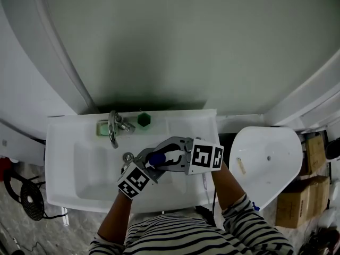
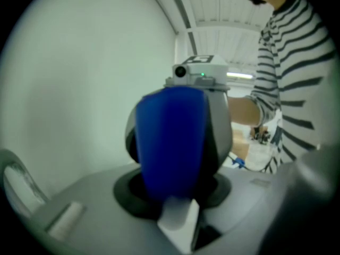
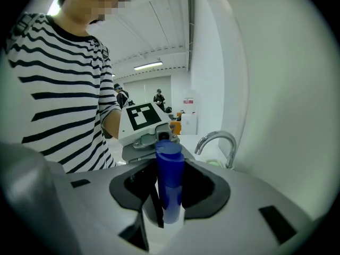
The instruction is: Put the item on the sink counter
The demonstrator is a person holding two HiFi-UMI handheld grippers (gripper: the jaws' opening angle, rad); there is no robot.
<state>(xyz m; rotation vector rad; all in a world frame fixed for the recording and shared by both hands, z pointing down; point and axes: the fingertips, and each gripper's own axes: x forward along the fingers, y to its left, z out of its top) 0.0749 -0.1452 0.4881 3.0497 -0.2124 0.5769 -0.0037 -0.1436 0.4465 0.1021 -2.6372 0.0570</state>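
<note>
Jaws of the left gripper (image 2: 178, 219) and the right gripper (image 3: 162, 217) are each clamped on one blue plastic capped bottle (image 3: 170, 169), gripped from opposite sides. It is held in the air over the white ceramic sink (image 1: 79, 187), near and right of the chrome faucet (image 1: 112, 127).

Blue bottle (image 2: 170, 142) clamped in hand-held gripper (image 2: 178, 219); striped sleeve (image 2: 300, 73) at right.
</note>
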